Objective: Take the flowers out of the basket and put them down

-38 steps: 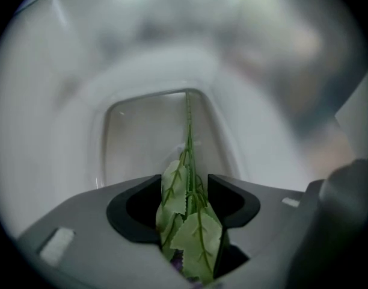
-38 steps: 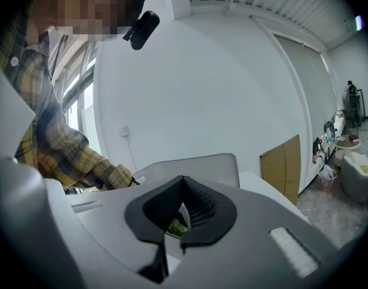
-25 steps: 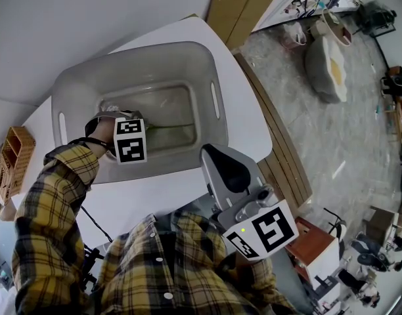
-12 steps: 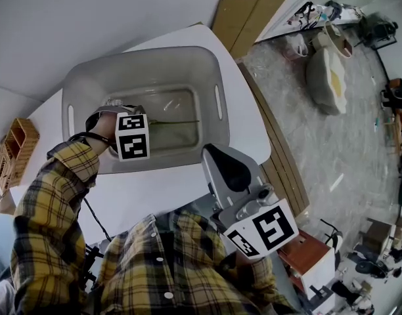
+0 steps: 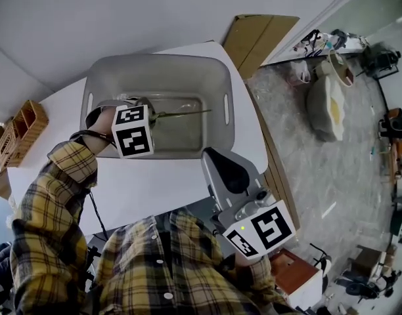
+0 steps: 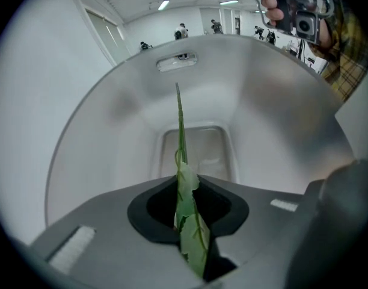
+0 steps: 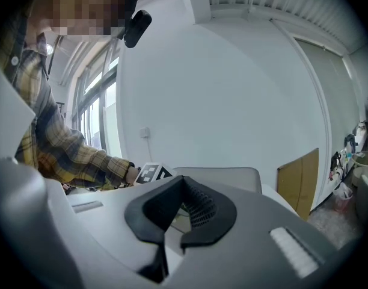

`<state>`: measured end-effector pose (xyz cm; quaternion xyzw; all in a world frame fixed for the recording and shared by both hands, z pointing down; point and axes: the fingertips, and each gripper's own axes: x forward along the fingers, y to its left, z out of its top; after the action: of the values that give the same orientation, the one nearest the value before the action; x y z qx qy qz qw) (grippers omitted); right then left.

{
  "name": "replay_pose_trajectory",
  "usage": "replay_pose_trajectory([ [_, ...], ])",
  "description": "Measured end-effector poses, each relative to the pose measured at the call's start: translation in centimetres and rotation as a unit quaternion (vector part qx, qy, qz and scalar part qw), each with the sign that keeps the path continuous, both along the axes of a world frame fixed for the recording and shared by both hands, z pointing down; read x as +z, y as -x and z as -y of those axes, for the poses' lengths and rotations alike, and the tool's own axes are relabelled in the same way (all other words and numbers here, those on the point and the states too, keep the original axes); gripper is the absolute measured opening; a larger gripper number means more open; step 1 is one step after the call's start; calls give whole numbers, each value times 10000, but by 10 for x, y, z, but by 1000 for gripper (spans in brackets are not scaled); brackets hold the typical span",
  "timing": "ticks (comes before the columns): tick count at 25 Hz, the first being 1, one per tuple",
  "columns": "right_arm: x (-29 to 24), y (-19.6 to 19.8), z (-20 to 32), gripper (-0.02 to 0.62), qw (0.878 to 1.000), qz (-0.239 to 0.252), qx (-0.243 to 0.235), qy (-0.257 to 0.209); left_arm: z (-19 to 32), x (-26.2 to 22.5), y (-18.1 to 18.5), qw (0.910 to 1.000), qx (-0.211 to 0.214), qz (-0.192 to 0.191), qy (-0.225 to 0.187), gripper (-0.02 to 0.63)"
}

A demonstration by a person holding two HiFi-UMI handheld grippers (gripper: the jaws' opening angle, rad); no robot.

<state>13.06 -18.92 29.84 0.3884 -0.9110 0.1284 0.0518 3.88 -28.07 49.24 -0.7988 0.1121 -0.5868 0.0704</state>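
Observation:
A grey plastic basket [image 5: 222, 84] stands on the white table [image 5: 168, 184]. My left gripper [image 5: 147, 118] hangs over its left half and points steeply down into it. Its jaws have just been closing, and they are shut on the flower's green stem and leaf [image 6: 187, 221]. The thin stem [image 5: 185, 114] sticks out to the right above the basket floor. In the left gripper view the stem [image 6: 180, 122] runs straight ahead towards the basket's far wall [image 6: 112, 131]. The flower head is hidden. My right gripper [image 5: 219, 161] is held near my body, shut and holding nothing [image 7: 165, 245].
A wooden rack [image 5: 22, 131] stands at the table's left end. A cardboard sheet [image 5: 259, 37] leans on the wall behind the table. The table's right edge drops to a floor strewn with bags and gear [image 5: 329, 104].
My left gripper has lifted inside the basket with the stem in its jaws, and the stem's free end has come up off the basket floor. The right gripper has hardly moved.

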Motion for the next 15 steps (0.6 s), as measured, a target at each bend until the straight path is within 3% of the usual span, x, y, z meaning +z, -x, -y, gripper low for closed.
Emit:
replay_pose_trajectory([
  [7,-11,7,-23,5,9996,-45,-252,-121,-9,-63,0,9943,-625,-727,-457,80],
  [15,-19,24,-41,6,9982,-75,-536,-241,-9,-125,17,9737,-1302,-1598,-967,78],
])
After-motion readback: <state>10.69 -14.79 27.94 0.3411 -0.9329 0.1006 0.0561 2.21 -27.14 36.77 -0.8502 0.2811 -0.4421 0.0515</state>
